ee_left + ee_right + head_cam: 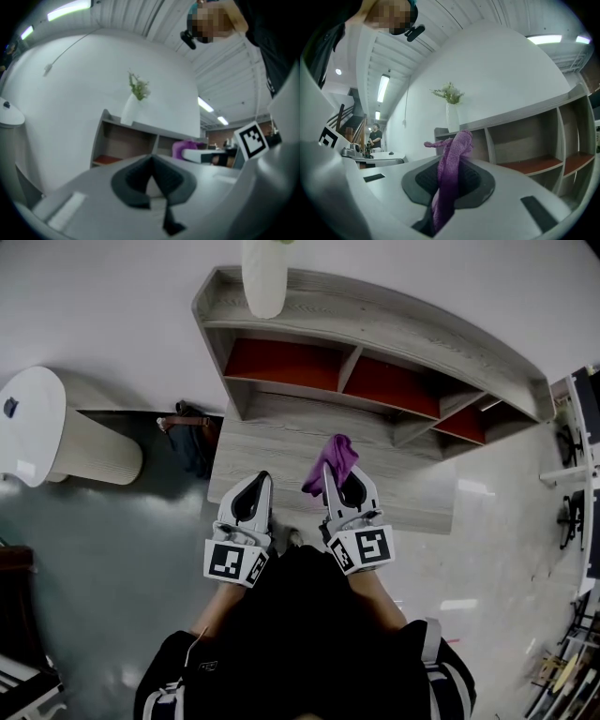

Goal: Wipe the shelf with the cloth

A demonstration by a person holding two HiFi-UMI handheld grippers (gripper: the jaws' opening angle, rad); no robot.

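Fingers (480, 185) of right gripper (451, 180) clamped on soft purple knit cloth (453, 154), bunched lengthwise, tip pointing toward grey wood-grain shelf (309, 437), left gripper (153, 180) closed, empty

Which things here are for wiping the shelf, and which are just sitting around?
For the job:
purple cloth, pinched in the right gripper
grey shelf
left gripper, shut and empty

Just sitting around:
white vase on top of the shelf
white-topped round container on the floor
dark bag beside the shelf

No legible text, labels, brands, numbers or signs in view.
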